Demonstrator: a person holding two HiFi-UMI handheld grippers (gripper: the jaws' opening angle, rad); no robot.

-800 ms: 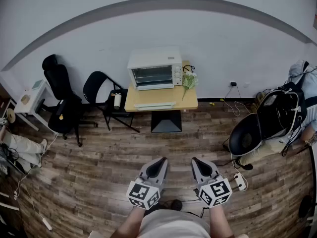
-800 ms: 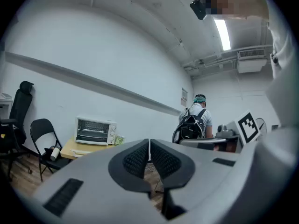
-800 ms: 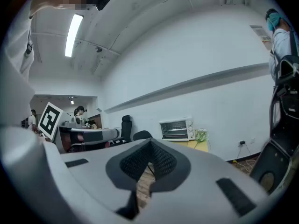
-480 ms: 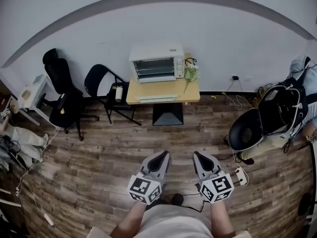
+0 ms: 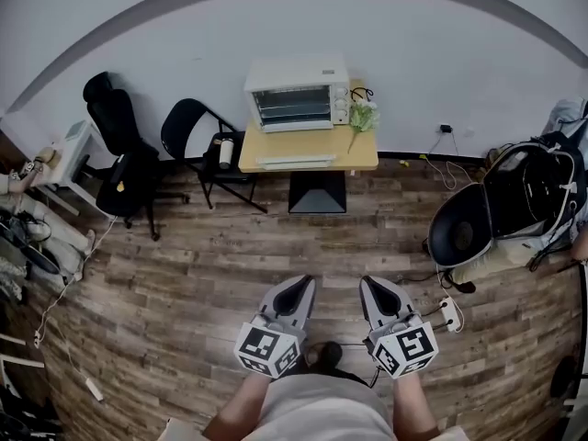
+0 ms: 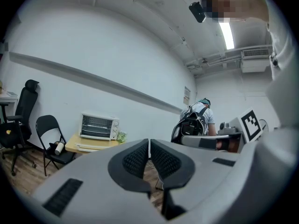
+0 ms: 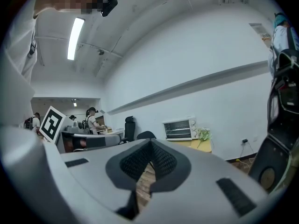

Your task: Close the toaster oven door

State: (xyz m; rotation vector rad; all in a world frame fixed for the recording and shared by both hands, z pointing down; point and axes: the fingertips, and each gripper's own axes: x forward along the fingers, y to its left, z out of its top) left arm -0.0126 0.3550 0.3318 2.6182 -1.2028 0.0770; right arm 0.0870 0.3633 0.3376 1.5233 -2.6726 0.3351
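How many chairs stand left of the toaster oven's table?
2: a black office chair farthest left near the wall, and a black folding chair right beside the table. None looks hidden.

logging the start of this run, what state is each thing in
toaster oven door: open, folded down flat
left gripper: shut, empty
right gripper: shut, empty
folding chair: unfolded, upright
ceiling light: on
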